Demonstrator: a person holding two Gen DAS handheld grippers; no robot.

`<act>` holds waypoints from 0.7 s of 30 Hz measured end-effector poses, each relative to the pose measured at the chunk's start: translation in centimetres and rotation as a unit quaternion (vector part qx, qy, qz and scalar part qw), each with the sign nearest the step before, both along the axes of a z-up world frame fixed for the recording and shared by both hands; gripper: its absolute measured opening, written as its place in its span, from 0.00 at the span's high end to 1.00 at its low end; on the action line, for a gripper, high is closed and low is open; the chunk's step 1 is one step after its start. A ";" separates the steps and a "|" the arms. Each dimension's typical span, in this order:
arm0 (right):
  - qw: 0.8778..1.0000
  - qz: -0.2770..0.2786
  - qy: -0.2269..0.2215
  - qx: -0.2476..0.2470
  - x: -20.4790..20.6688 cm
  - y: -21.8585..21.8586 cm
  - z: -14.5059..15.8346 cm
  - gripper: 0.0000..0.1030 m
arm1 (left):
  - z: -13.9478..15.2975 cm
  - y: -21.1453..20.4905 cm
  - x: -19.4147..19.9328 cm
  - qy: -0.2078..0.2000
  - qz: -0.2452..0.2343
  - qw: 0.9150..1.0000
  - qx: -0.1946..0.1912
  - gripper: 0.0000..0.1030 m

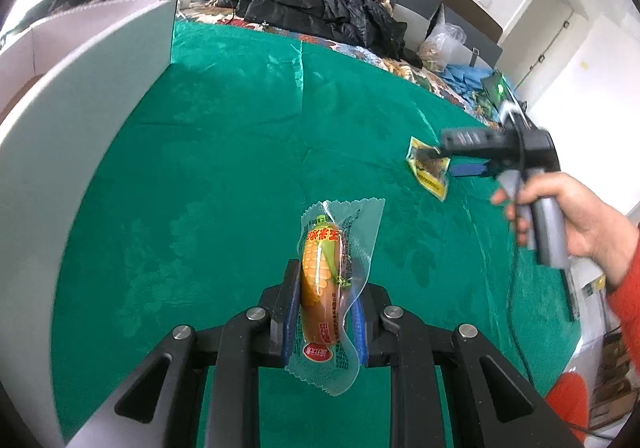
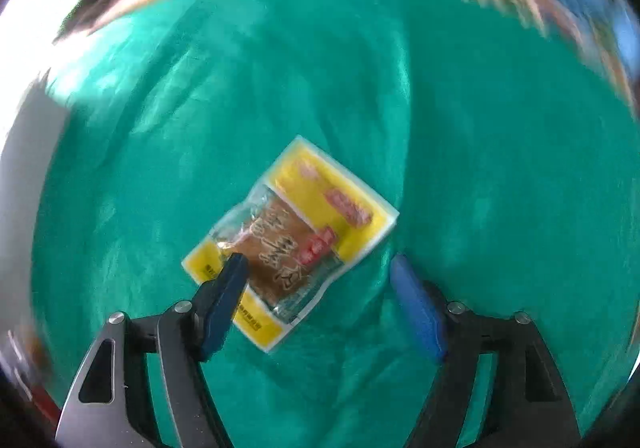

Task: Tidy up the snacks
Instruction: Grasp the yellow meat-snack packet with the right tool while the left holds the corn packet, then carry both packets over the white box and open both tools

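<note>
The left tool [image 1: 326, 312] is clamped on a corn sausage [image 1: 322, 280] in its clear wrapper. The sausage's long axis runs straight forward between the blue pads, its far end sticking out past the tips above the green cloth [image 1: 224, 152] on the bed.

The right tool [image 2: 316, 264] stands wide and holds nothing. A yellow pouch [image 2: 296, 236] lies flat on the cloth right under it, nearer the bed's right edge than the sausage. Its long axis runs diagonally across the gap: the left pad overlaps the pouch's near corner, and the right pad sits off its edge over bare cloth.

The pouch is the right tool's to take. The tool probably needs to turn to square with the pouch's short side before closing.
</note>
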State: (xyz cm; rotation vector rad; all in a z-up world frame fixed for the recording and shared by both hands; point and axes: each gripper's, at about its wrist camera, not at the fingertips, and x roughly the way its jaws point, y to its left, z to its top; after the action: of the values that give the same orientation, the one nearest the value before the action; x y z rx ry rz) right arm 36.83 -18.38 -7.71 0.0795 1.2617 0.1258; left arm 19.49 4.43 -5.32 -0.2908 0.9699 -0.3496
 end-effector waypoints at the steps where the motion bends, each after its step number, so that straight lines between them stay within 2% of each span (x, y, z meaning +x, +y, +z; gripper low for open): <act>1: 0.999 -0.033 0.006 0.027 0.0 0.5 -0.3 0.13 | -0.2 0.0 0.1 0.002 0.001 1.000 -0.003 0.79; 2: 0.999 -0.048 0.004 0.008 -0.2 1.9 -0.7 0.11 | -0.3 -0.1 0.2 0.004 0.000 1.000 -0.004 0.79; 3: 0.999 -0.027 0.003 -0.044 -0.4 3.6 -1.3 0.06 | -0.4 -0.2 0.2 0.006 0.000 1.000 -0.003 0.79; 4: 0.997 0.005 -0.019 -0.073 -0.9 5.1 -1.6 0.07 | -0.4 -0.1 0.2 0.006 -0.002 1.000 -0.005 0.79; 6: 0.998 0.006 -0.004 -0.062 -1.0 5.0 -2.0 0.10 | -0.4 0.2 -0.1 0.004 -0.003 1.000 -0.007 0.79; 8: 0.997 0.024 0.008 -0.067 -1.3 4.3 -1.9 0.22 | -0.5 0.5 -0.3 0.003 -0.005 1.000 -0.006 0.79; 9: 0.997 0.024 0.008 -0.071 -1.7 3.8 -1.7 0.43 | -0.6 0.8 -0.4 0.005 -0.003 1.000 -0.008 0.79; 10: 0.997 0.021 0.011 -0.074 -1.6 3.1 -1.0 0.55 | -0.6 1.0 -0.4 0.007 0.000 1.000 -0.011 0.79; 13: 0.997 0.009 0.017 -0.075 -2.3 1.3 -1.2 0.57 | -0.3 1.6 -1.0 0.003 0.004 1.000 -0.016 0.79; 15: 0.999 -0.008 0.011 -0.040 -3.2 -0.6 -0.9 0.57 | -0.1 1.8 -1.4 -0.001 0.001 1.000 -0.014 0.79; 17: 0.999 -0.029 0.008 0.021 -4.9 -2.9 -0.8 0.57 | 0.0 1.9 -1.7 -0.002 0.000 1.000 -0.012 0.79; 21: 0.992 -0.059 -0.004 0.115 -7.3 -6.1 0.6 0.57 | 0.5 2.0 -2.0 -0.003 0.002 1.000 -0.023 0.79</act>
State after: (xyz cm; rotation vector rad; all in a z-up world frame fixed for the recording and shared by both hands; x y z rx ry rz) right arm 29.55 -24.46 -7.15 0.3510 1.2280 0.1691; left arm 17.51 6.47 -4.80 -0.3337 0.9556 -0.3694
